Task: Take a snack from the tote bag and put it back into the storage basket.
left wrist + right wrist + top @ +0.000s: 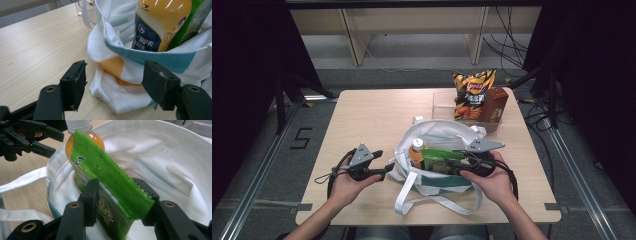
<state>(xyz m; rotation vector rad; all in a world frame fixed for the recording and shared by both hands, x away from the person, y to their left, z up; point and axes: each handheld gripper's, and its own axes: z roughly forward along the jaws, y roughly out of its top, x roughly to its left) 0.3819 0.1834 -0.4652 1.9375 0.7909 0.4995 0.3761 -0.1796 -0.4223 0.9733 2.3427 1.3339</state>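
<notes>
Right claw [117, 202] is clamped on a crinkly green snack bag [110, 182] with zigzag edges, mid-frame inside the soft white tote [175, 157]; left claw [117, 82] looks open, probably just off the cloth.

The high view looks forward and down on the table [362, 115] from above the person's side. Each gripper view rides low and close behind its own jaws, facing the white bag [112, 82] just ahead, which all three share.
</notes>
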